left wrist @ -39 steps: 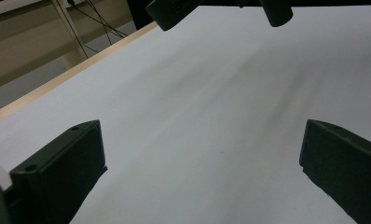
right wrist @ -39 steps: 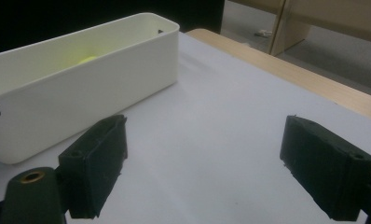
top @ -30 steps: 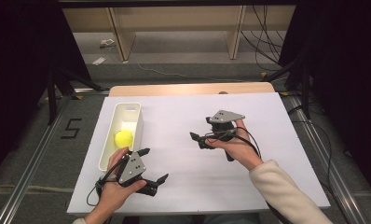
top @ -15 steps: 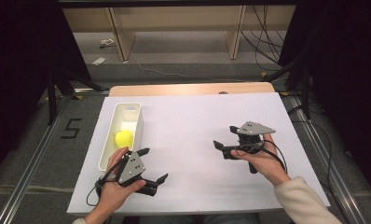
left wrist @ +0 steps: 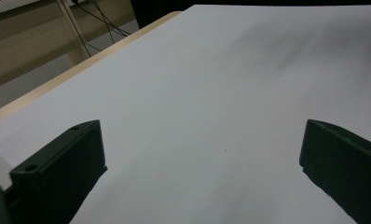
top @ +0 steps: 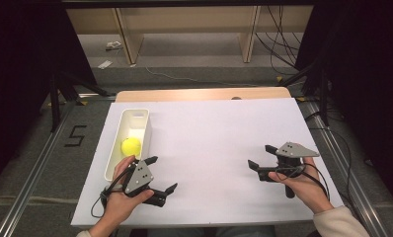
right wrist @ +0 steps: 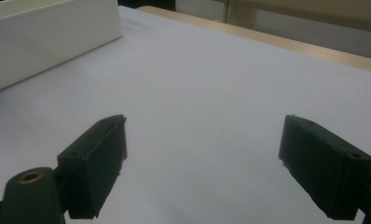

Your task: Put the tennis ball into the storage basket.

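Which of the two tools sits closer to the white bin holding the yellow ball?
The left tool, beside the white bin with the yellow ball; the right tool sits across the sheet.

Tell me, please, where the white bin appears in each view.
High view: white bin at the table's left side, holding a yellow ball, just beyond the left hand-held gripper.
Left gripper view: not in it.
Right gripper view: its white wall at upper left.
Shared landmark: the table's wooden far edge.

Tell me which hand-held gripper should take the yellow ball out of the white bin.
Left hand-held gripper: it sits open beside the white bin with the yellow ball; the right hand-held gripper is across the table.
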Action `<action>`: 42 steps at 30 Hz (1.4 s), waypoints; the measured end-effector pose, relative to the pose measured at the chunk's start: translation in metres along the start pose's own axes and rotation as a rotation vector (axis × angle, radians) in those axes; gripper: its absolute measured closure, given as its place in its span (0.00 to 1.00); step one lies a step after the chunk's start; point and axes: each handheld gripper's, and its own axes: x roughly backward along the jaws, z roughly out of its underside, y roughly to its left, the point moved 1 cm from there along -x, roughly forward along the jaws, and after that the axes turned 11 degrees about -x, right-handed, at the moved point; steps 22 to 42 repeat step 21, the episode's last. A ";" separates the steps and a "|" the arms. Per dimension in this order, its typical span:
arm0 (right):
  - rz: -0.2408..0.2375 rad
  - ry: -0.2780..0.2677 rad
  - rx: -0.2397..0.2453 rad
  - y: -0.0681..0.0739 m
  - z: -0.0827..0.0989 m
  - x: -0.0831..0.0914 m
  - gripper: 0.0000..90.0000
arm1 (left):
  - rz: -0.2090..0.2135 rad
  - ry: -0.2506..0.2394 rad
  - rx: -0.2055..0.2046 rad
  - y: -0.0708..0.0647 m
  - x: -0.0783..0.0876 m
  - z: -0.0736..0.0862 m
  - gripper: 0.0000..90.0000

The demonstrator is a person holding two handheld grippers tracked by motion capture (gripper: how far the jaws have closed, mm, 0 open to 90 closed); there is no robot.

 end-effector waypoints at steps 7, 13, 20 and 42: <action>0.011 -0.001 -0.007 -0.006 0.009 0.014 0.17 | -0.003 0.000 0.001 0.001 0.000 0.000 0.00; 0.014 0.010 0.017 -0.007 0.014 0.018 0.17 | -0.003 -0.001 0.004 0.001 0.001 0.000 0.00; 0.010 0.026 0.024 -0.006 0.016 0.015 0.17 | 0.000 -0.002 0.007 0.001 0.000 0.000 0.00; 0.009 0.026 0.023 -0.006 0.016 0.015 0.17 | 0.000 -0.002 0.007 0.001 0.000 0.000 0.00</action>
